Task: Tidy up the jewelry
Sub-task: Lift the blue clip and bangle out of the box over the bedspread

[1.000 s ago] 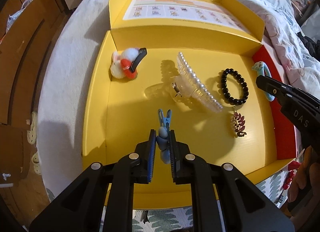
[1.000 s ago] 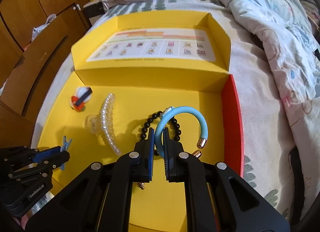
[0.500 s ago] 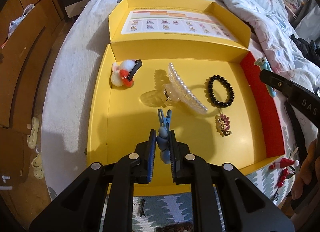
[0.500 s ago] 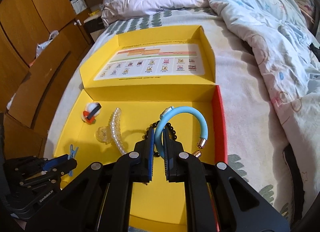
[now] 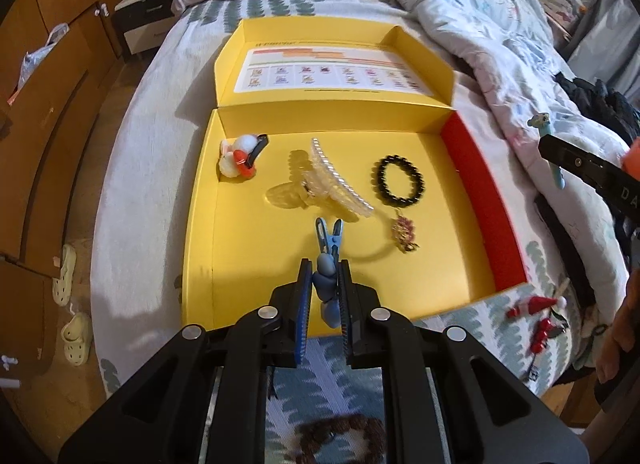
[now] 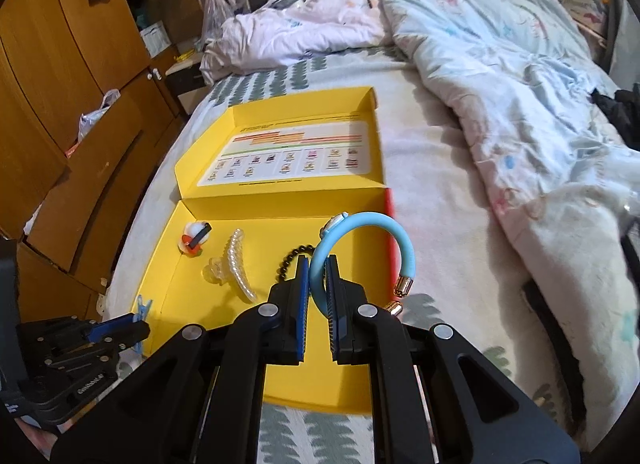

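The left hand-held gripper (image 5: 325,284) is squeezed tight on a small blue plastic hair clip (image 5: 329,256), whose open beak sticks out past the fingertips. The right hand-held gripper (image 6: 317,284) is pinched shut on a sky-blue rubbery bracelet with gold end caps (image 6: 362,236), which curves up and over to the right. Both are held in the air above a big open yellow cardboard box (image 5: 256,248) that lies on a bed with a white leaf-print sheet (image 5: 132,168). On the box floor lie a fluffy white and red hair clip (image 5: 240,156) in the far left corner, a clear claw clip with a row of pearls (image 5: 332,180) in the middle, a black bead bracelet (image 5: 400,180) to its right, and a small pink and gold brooch (image 5: 405,233) just below that bracelet. Some small red things (image 5: 536,316) lie on the sheet outside the box, near its red side wall.
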`<state>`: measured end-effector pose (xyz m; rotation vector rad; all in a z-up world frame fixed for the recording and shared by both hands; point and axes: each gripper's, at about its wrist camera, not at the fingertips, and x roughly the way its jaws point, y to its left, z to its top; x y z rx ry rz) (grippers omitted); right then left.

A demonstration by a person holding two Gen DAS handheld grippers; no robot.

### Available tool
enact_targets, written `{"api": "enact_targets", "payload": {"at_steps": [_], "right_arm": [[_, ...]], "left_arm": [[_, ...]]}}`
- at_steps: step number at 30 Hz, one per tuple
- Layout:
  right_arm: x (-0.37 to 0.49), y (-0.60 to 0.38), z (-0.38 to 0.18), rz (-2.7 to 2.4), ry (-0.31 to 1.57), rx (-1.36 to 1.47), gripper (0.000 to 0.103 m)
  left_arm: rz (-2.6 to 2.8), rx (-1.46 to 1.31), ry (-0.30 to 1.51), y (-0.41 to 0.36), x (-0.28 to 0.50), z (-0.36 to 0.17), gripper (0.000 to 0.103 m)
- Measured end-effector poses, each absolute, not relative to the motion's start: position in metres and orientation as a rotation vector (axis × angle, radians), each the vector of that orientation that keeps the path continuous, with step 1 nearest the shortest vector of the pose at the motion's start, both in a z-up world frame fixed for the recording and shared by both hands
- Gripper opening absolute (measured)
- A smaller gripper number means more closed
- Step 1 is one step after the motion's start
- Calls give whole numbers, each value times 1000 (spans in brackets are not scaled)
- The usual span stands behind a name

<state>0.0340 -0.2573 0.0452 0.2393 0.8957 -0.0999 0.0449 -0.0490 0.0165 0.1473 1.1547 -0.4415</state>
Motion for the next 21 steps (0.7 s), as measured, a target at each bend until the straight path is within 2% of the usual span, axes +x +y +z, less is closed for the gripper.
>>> {"api": "enact_targets", "payload": {"at_steps": [8,15,21], "right_arm": [[-22,-285,49,-180,896,229,9],[-57,-318,42,-238,916,245,9],[-61,-344,11,-251,991,289,9]], "left_arm": [[-506,198,1128,-64,-8,27,13],[-578,292,1187,-97,-54,-7,13],[-611,308,1239,-116,-73,-35,13]]}}
